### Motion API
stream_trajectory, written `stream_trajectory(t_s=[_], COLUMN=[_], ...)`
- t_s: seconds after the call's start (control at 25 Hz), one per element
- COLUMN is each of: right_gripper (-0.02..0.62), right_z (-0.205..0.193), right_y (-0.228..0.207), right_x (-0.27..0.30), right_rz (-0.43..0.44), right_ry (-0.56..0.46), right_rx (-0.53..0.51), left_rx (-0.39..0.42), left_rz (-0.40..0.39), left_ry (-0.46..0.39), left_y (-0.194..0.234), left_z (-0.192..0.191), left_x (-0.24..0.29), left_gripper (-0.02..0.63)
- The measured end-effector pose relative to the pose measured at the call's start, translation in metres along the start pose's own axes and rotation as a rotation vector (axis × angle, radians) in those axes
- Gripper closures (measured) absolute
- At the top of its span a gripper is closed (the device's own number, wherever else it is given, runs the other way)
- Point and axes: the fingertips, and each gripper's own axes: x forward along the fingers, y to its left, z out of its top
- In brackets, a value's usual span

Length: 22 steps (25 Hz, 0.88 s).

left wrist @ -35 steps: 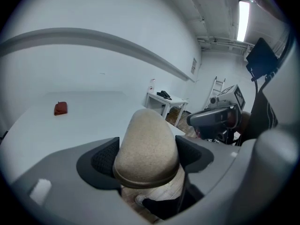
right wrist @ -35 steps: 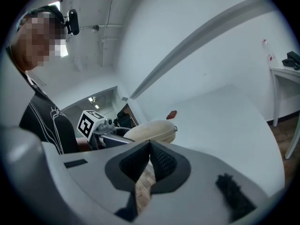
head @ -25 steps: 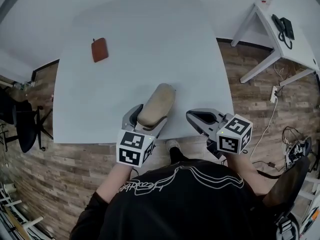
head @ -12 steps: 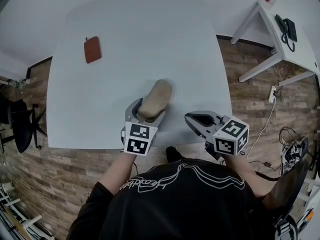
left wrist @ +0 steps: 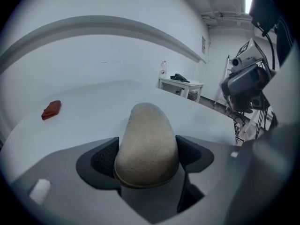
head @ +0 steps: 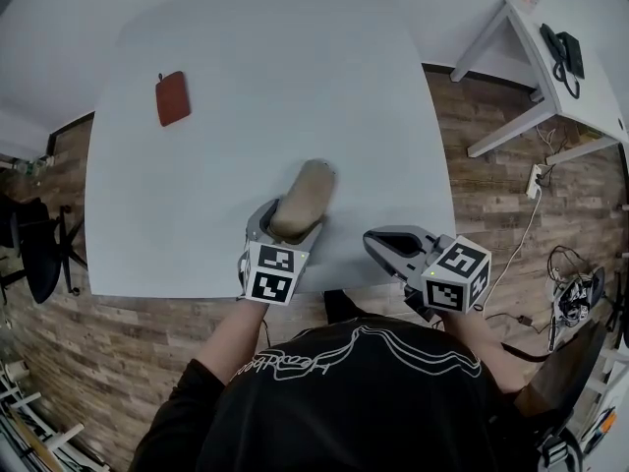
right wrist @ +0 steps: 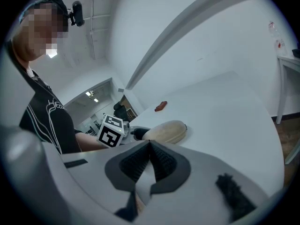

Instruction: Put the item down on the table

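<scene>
**Head view: pouch brought low over the surface, grip not yet let go**

Head view, against a second ago: the beige pouch (head: pixel 303 195) looks smaller and sits further in from the near edge, so the left gripper (head: pixel 291 226) has carried it down and forward. The hold shows no change over that second. Left gripper view confirms it: both pads press the pouch's flanks, clamped on its near end.

Judgement: the lowering is nearly done or done, and release is the step left. From the right gripper view the pouch lies flat with a thin shadow under it. I cannot tell whether it rests on the surface (head: pixel 295 67) or hangs just above.

Position: the pouch runs lengthwise out from between the jaws, with its far end pointing away from the person. The right gripper (head: pixel 378 244) is closed on nothing and sits beside it at the near edge. A red wallet (head: pixel 172 98) lies well apart at far left.
</scene>
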Motion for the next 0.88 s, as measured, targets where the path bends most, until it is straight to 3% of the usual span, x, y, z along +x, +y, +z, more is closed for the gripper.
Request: stream_trajectory(t_s=[0.28,0.48,0.68,0.88], right_gripper=[0.588,0.588,0.588,0.588], right_z=[-0.003,-0.005,-0.011,-0.028], right_y=[0.014,0.033,0.061,0.118], right_x=[0.001,-0.003,-0.021,-0.04], right_rz=[0.034,0.057,0.045,0.045], right_ry=[-0.011,-0.05,-0.093,-0.147], right_rx=[-0.004,-0.023,-0.051,-0.079], left_rx=[-0.042,-0.031,-0.043,-0.082], left_rz=[-0.056,-0.092,-0.092,-0.217], left_ry=[0.014,-0.015,-0.054,-0.095], left_y=[-0.002,-0.004,-0.014,-0.062], left_z=[-0.009,-0.011,-0.008,-0.018], left_x=[0.005,-0.004,-0.042,-0.113], left_gripper=[0.218,0.163,0.156,0.164])
